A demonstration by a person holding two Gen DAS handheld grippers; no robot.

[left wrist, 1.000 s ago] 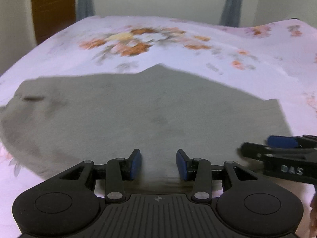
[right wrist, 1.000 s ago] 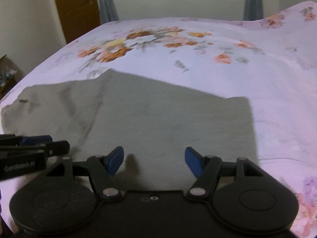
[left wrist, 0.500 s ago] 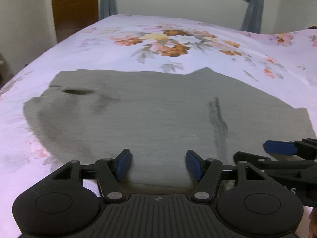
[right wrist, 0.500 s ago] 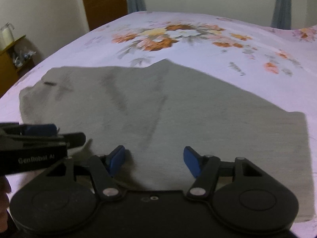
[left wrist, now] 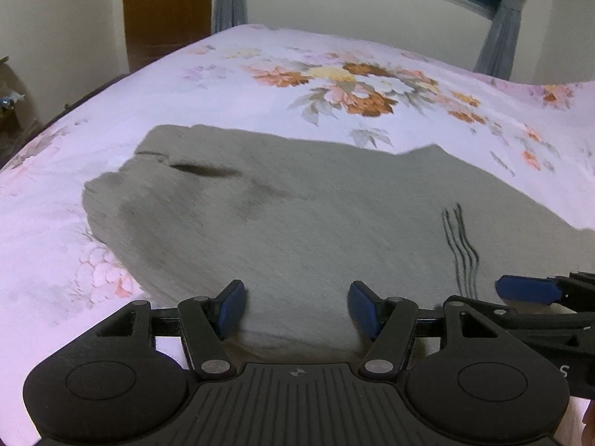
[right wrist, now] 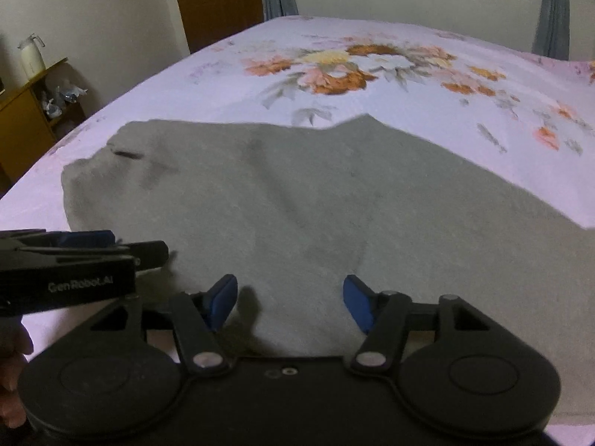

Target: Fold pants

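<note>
1. The left gripper [left wrist: 296, 306] is spread wide over the near edge of the pants [left wrist: 297, 223].
2. The grey pants lie flat on the floral bed [left wrist: 260, 85].
3. The right gripper [right wrist: 290, 303] is spread too, maybe just above the cloth.

Pants [left wrist: 316, 230] run off the right edge.

The gray pants [left wrist: 297, 223] lie flat across the middle of the frame, and the flowered bed [left wrist: 334, 74] around them is bare cloth toward the upper half and the left edge. Both tongs stand spread with pants fabric showing in the gap between their pads: left tongs [left wrist: 295, 306], right tongs [right wrist: 289, 301]. Each intrudes at the other's lower side edge, just beside it, narrowing passage there.
</note>
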